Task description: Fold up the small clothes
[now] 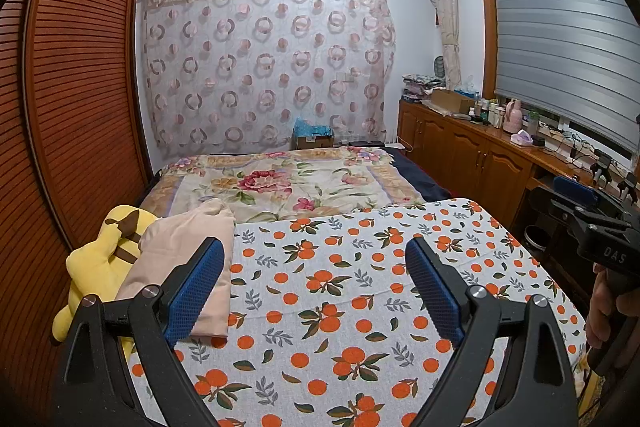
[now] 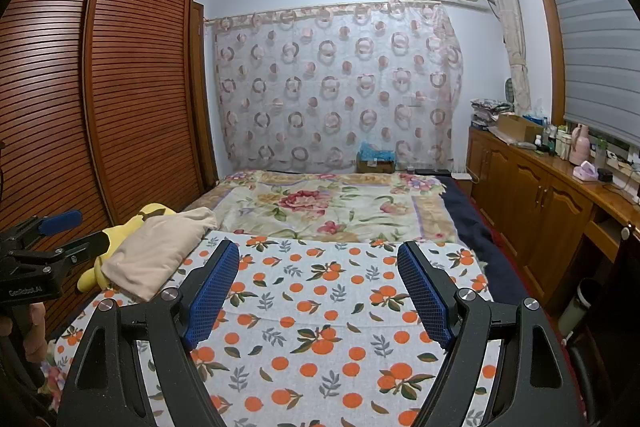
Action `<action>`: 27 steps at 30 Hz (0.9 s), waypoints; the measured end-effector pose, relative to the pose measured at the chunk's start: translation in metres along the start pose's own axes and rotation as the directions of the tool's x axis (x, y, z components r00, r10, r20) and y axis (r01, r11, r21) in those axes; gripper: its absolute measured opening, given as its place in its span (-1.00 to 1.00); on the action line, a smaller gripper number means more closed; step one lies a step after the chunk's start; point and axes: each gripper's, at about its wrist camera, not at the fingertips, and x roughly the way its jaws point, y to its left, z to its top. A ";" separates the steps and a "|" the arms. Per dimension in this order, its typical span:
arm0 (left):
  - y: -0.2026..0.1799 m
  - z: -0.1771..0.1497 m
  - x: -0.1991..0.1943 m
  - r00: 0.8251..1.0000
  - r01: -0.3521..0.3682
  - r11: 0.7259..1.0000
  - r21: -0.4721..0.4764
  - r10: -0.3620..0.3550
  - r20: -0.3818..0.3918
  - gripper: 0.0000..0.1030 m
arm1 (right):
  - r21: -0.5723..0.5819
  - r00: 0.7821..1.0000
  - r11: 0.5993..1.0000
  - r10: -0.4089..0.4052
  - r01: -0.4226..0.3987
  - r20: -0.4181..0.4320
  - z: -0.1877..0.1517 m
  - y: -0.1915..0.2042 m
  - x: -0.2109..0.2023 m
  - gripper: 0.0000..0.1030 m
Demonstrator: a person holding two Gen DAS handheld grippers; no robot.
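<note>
A beige folded garment (image 1: 188,259) lies at the left edge of the orange-print cloth (image 1: 340,307), partly over a yellow plush toy (image 1: 100,259). My left gripper (image 1: 316,283) is open and empty, held above the cloth, its left finger in front of the garment. In the right wrist view the garment (image 2: 156,251) lies at the far left of the cloth (image 2: 320,327). My right gripper (image 2: 320,287) is open and empty above the cloth, to the right of the garment. Each gripper shows at the edge of the other's view.
A floral blanket (image 1: 288,183) covers the bed beyond the cloth. A louvred wooden wardrobe (image 1: 80,87) stands on the left. A wooden cabinet (image 2: 540,195) with bottles and boxes runs along the right wall. A bin (image 2: 576,311) stands on the floor at the right.
</note>
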 end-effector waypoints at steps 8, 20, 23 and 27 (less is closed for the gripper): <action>0.000 -0.001 0.000 1.000 0.000 1.000 0.001 0.000 0.000 0.79 | -0.004 1.000 1.000 0.002 -0.002 0.001 -0.001 0.000 -0.001 0.61; 0.000 -0.002 0.000 1.000 0.001 1.000 0.003 -0.001 0.001 0.80 | -0.008 1.000 1.000 0.006 -0.006 0.003 0.001 -0.005 0.001 0.61; 0.000 -0.003 0.000 1.000 0.001 1.000 0.003 -0.001 0.002 0.80 | -0.010 1.000 1.000 0.006 -0.006 0.005 0.000 -0.005 0.001 0.61; -0.001 -0.003 0.001 1.000 0.000 1.000 0.002 0.000 0.002 0.80 | -0.010 1.000 1.000 0.005 -0.005 0.004 0.001 -0.005 0.003 0.61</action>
